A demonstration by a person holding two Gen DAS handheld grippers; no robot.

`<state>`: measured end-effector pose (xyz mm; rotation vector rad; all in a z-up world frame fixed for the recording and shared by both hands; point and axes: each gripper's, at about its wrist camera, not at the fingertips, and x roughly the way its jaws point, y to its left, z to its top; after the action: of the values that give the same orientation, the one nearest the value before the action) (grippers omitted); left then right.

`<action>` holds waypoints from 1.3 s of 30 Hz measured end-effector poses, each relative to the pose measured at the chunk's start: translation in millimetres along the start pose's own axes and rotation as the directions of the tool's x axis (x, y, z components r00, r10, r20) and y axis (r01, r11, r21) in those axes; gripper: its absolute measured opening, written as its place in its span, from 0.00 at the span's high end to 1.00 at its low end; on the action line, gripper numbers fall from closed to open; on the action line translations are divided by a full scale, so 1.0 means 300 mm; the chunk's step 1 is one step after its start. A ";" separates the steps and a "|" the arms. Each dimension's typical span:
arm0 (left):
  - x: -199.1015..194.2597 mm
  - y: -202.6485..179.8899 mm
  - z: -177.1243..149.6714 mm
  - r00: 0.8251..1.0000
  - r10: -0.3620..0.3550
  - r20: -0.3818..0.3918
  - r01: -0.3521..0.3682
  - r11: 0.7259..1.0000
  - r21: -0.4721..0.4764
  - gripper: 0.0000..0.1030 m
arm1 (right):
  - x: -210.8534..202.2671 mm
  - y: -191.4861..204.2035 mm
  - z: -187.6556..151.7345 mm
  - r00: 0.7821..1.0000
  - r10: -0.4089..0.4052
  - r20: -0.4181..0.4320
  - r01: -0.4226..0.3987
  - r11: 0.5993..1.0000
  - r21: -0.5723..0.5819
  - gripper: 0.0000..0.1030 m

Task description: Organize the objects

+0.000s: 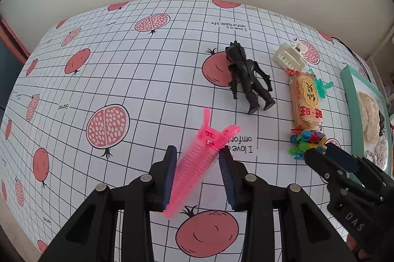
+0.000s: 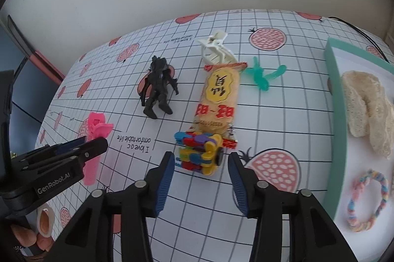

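Several items ring the snack packet on the gridded tablecloth: a white claw clip at its far end, a teal clip to its right, a black figure to its left, a teal-rimmed tray farther right. At its near end sits a bundle of coloured clips, between the spread jaws of the right gripper, apparently untouched. Left of the packet, the left gripper brackets a pink hair clip, one pad seemingly touching it.
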<state>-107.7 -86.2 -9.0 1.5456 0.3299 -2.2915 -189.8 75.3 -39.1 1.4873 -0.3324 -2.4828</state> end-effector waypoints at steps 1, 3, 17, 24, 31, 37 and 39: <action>0.002 0.003 0.000 1.000 0.001 -0.001 -0.001 1.000 -0.002 0.64 | 0.005 0.006 -0.001 1.000 0.001 0.003 -0.001 1.000 -0.003 0.49; 0.005 0.006 -0.002 1.000 -0.004 -0.003 0.004 1.000 -0.006 0.64 | 0.015 0.015 -0.005 1.000 0.001 0.004 -0.001 1.000 -0.003 0.49; 0.043 0.015 -0.009 1.000 -0.018 -0.021 0.018 1.000 -0.011 0.64 | 0.047 0.011 -0.020 0.999 -0.032 0.020 0.031 0.999 0.025 0.51; 0.051 0.011 -0.013 0.999 -0.020 -0.028 0.019 1.000 -0.011 0.65 | 0.046 0.013 -0.021 1.000 -0.024 0.012 0.023 0.999 0.037 0.58; 0.045 -0.011 -0.005 0.999 -0.018 -0.027 0.018 1.000 0.002 0.65 | 0.033 0.012 -0.016 1.000 0.002 0.015 -0.002 0.999 0.036 0.59; 0.031 -0.033 0.008 1.000 -0.006 -0.021 0.006 1.000 0.015 0.65 | 0.000 0.011 -0.007 0.999 0.015 0.028 -0.016 0.999 0.033 0.59; 0.018 -0.043 0.011 1.000 0.000 -0.015 0.000 1.000 0.024 0.65 | -0.016 0.009 -0.002 0.999 0.020 0.037 -0.022 0.999 0.032 0.59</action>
<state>-117.6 -76.7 -12.8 1.5747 0.3066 -2.2935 -186.7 74.0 -34.5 1.4444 -0.3949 -2.5025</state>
